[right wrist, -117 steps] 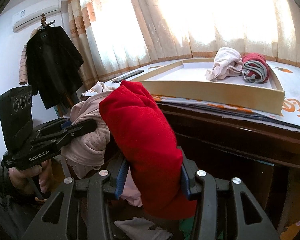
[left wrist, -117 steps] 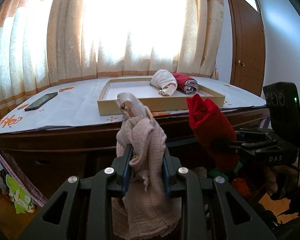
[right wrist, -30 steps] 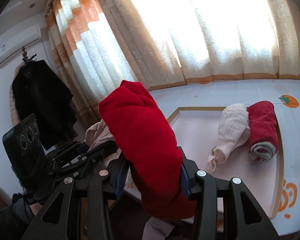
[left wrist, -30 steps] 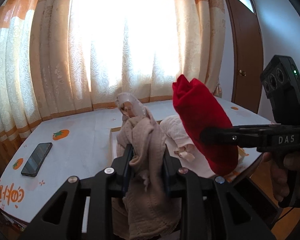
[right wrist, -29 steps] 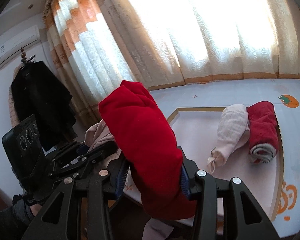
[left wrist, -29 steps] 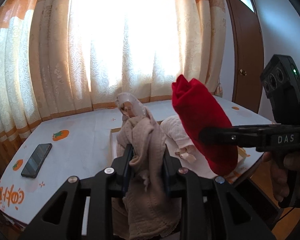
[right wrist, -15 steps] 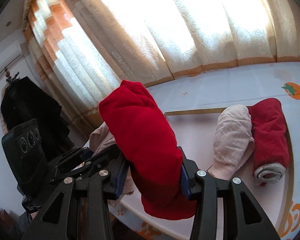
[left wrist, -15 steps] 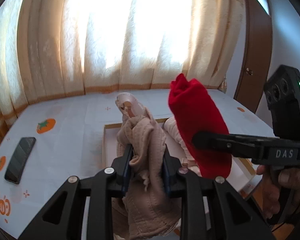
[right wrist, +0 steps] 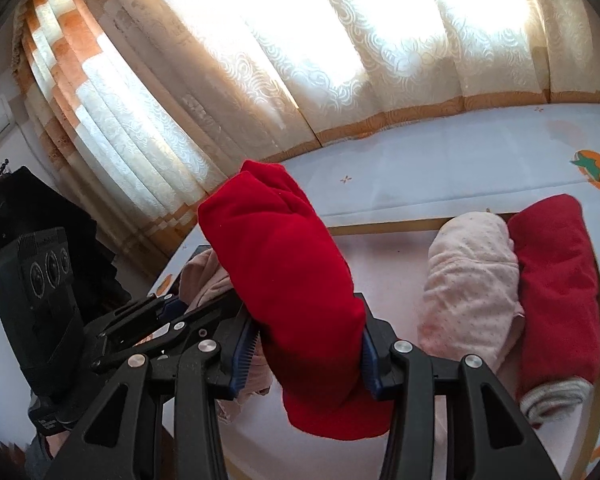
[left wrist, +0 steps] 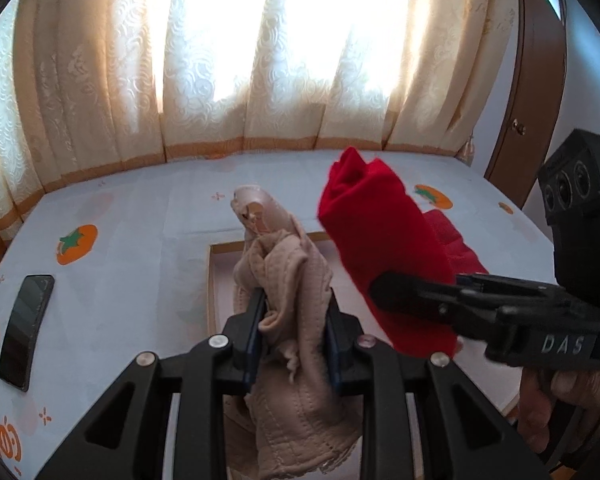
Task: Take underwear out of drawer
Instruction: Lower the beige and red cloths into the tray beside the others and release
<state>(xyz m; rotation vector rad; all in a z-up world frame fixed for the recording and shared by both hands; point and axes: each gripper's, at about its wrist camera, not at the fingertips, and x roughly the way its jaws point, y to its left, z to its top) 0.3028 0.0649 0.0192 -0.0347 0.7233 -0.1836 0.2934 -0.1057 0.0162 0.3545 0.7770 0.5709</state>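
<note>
Two rolls held above the tray (right wrist: 384,225)
Left gripper (left wrist: 294,322) jaws clamp beige underwear (left wrist: 288,280); right gripper (right wrist: 306,342) jaws clamp red underwear (right wrist: 284,264), poised for placing.

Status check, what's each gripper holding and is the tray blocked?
Left gripper shut on beige underwear. Right gripper shut on red roll. Tray holds two rolls at right; left part open.
</note>
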